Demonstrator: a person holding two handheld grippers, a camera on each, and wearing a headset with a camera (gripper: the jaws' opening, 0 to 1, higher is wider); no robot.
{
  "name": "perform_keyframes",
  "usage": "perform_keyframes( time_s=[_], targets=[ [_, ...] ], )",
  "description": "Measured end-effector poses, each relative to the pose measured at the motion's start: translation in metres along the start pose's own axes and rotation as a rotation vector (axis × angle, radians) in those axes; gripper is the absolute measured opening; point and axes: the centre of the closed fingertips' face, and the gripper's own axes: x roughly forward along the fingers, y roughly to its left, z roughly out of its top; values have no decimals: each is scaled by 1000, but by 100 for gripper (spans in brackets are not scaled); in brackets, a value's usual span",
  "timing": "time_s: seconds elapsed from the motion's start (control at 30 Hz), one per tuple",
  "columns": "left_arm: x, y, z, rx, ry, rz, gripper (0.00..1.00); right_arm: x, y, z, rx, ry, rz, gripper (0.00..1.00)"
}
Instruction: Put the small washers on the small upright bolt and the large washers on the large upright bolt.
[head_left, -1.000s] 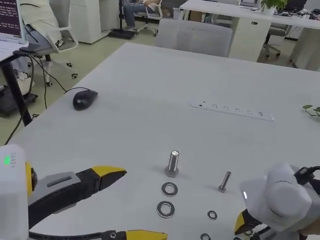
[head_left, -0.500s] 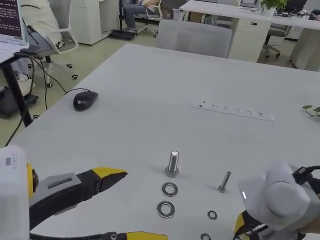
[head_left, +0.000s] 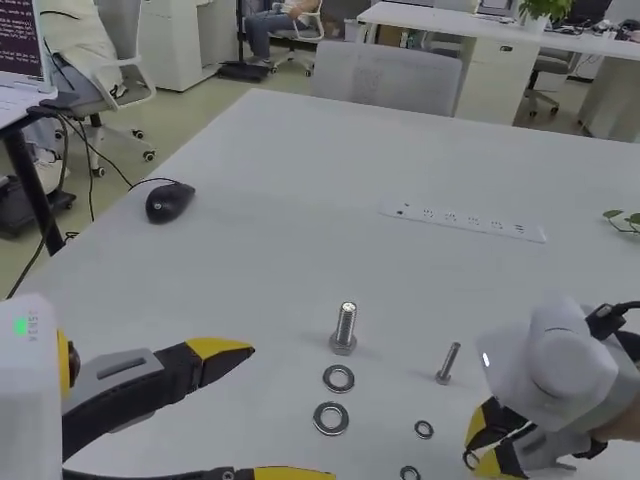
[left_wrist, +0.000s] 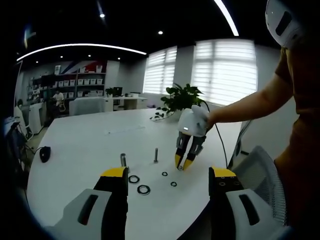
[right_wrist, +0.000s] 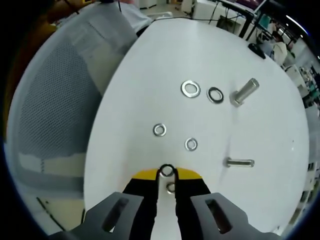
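Observation:
The large bolt and the small bolt stand upright on the white table. Two large washers lie in front of the large bolt. Small washers lie in front of the small bolt. My right gripper hovers low at the table's near right, shut on a small washer that stands between its yellow tips. My left gripper is open, left of the large washers, and holds nothing. The left gripper view has the right gripper pointing down by the washers.
A black mouse lies at the far left and a white power strip at the back. A plant leaf pokes in at the right edge. Office chairs and desks stand beyond the table. A mesh chair sits by the near edge.
My right gripper has tilted and lifted slightly off the table, its tips shifted a little left. The left gripper, bolts and loose washers stay put.

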Motion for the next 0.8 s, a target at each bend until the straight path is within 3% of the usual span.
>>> perform_keyframes(
  time_s=[0.43,0.8],
  targets=[
    [1,0,1,3,0,-6,65,-42,-48,5,-9,9,-97,12],
    [2,1,0,1,4,-9,64,-55,-85,12,-10,30,-151,12]
  ],
)
